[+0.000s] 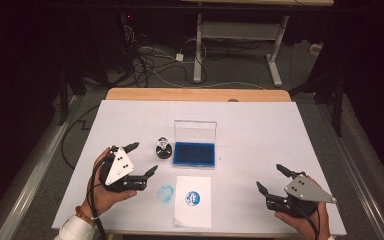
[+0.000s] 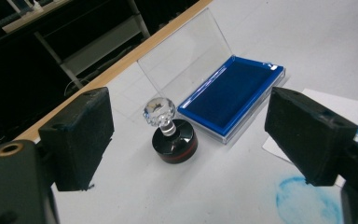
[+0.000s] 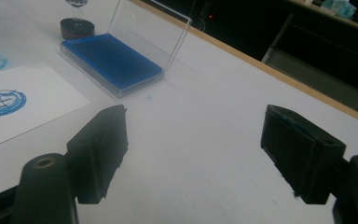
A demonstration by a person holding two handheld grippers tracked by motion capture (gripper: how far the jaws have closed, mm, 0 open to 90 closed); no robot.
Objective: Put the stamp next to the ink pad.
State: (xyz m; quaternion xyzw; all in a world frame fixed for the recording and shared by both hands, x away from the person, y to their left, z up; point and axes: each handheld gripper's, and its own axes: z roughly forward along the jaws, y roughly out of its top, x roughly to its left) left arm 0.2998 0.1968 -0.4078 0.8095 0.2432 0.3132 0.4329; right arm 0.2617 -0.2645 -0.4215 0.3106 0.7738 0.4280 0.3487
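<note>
A stamp (image 1: 164,149) with a clear knob and a round black base stands upright on the white table, just left of an open ink pad (image 1: 194,154) with a blue cushion and a raised clear lid (image 1: 195,131). My left gripper (image 1: 145,156) is open, a short way to the near left of the stamp, with nothing between its pads (image 2: 81,140). In the left gripper view the stamp (image 2: 172,140) stands ahead of the jaws, apart from them. My right gripper (image 1: 269,176) rests open at the near right, its jaws (image 3: 198,149) over bare table.
A white sheet of paper (image 1: 194,200) with a round blue print (image 1: 193,198) lies at the near edge, in front of the ink pad. A blue ink smudge (image 1: 165,193) marks the table left of the sheet. Desk legs and cables stand on the floor beyond the table.
</note>
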